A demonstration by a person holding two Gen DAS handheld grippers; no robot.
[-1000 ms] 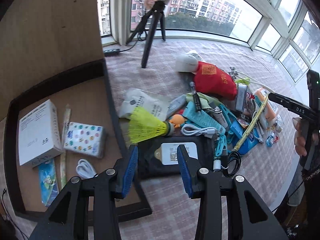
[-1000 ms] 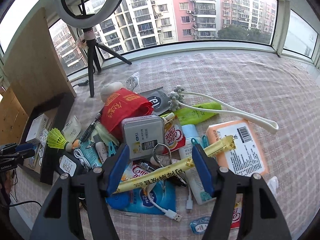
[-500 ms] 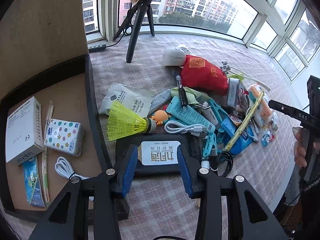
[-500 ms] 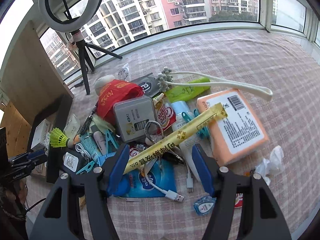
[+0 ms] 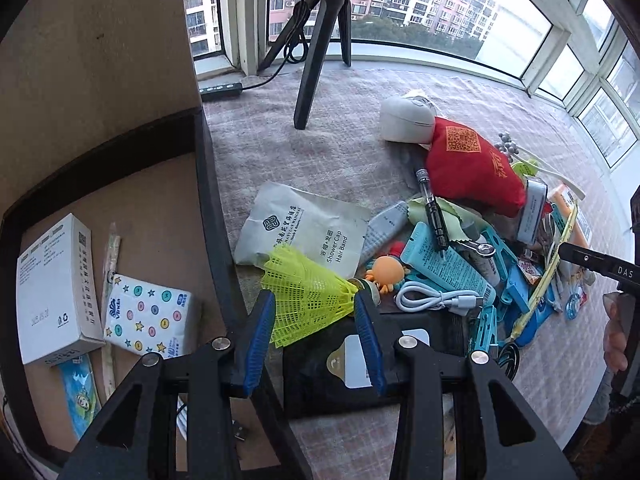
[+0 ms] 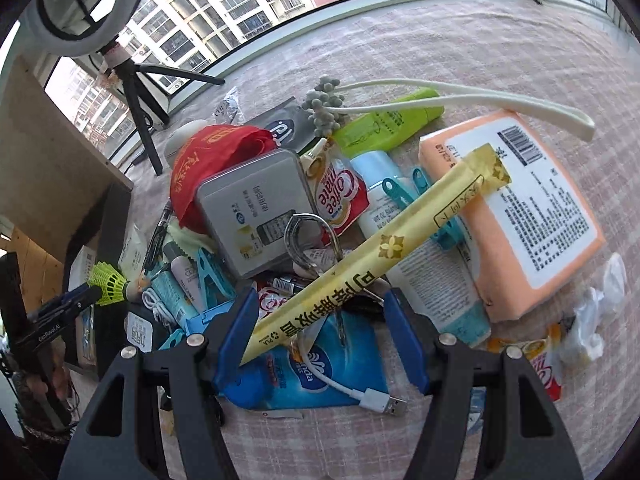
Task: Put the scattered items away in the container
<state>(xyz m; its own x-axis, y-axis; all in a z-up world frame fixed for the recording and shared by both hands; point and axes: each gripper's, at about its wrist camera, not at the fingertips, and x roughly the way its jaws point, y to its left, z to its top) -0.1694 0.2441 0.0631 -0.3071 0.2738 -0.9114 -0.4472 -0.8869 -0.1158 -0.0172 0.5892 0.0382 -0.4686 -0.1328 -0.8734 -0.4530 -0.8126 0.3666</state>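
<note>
Shuttlecock (image 5: 308,296), yellow, lies between your left tool (image 5: 316,334) pads, jaws released: feather-light, its mesh skirt crushes easily, so grip near the cork. Beyond, your right tool (image 6: 320,338) gapes over the stiff gold packet (image 6: 380,248). Container (image 5: 208,200) sits left.

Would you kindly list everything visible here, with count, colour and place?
container: 1, dark-rimmed wood, left
white box: 1, white, in container
tissue pack: 1, white with stars, in container
shuttlecock: 1, yellow-green, between left jaws
shower cap sachet: 1, grey, beside container
red pouch: 1, red, pile's far side
metal tin: 1, silver, mid-pile
chopstick sleeve: 1, gold, between right jaws
orange pack: 1, orange, right
tripod: 1, black, by window
left gripper: open
right gripper: open
</note>
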